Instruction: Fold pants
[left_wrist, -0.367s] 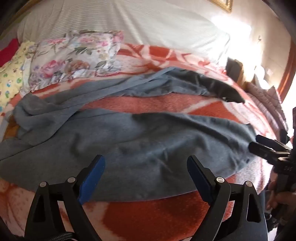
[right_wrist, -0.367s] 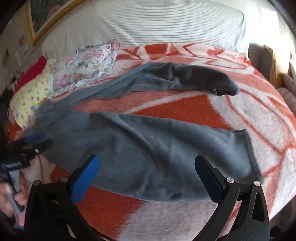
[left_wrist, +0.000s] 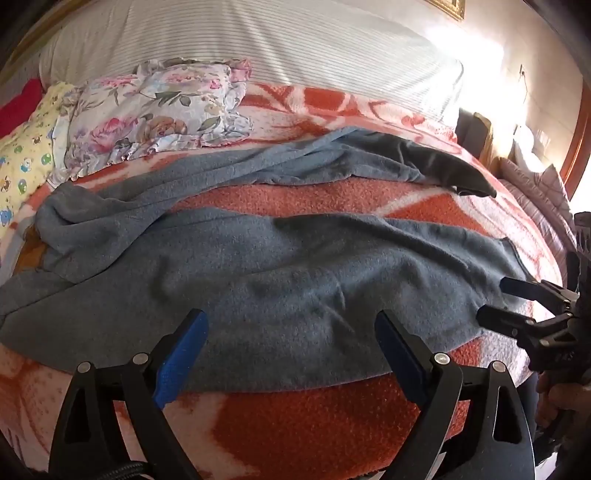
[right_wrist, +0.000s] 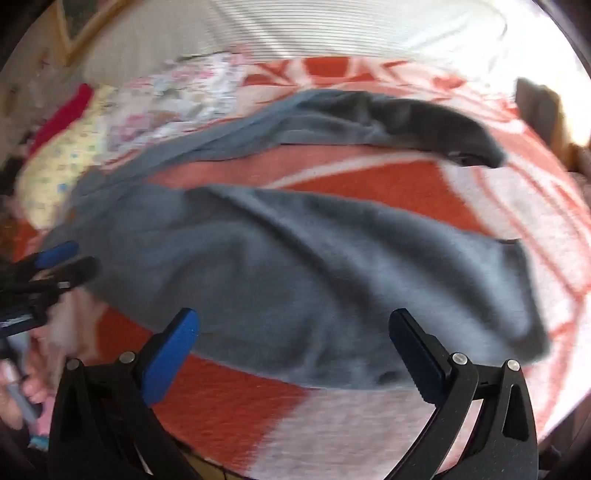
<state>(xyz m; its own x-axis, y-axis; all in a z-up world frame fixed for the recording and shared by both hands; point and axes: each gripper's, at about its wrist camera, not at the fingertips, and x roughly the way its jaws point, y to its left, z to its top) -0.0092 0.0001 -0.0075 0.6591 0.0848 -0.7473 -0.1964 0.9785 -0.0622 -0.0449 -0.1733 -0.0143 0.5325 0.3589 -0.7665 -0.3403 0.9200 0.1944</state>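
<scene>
Left wrist view is reading sharp; daylight is blowing out the wall (left_wrist: 491, 70) at 1 o'clock, and I am losing detail there. Right wrist view is smearing with motion blur throughout, worst on the pillows (right_wrist: 110, 125) at 10 o'clock. Fisheye is bending both frames; dark vignette is crowding the corners. Soft shadows are lying in the pants (left_wrist: 280, 280) creases.
</scene>
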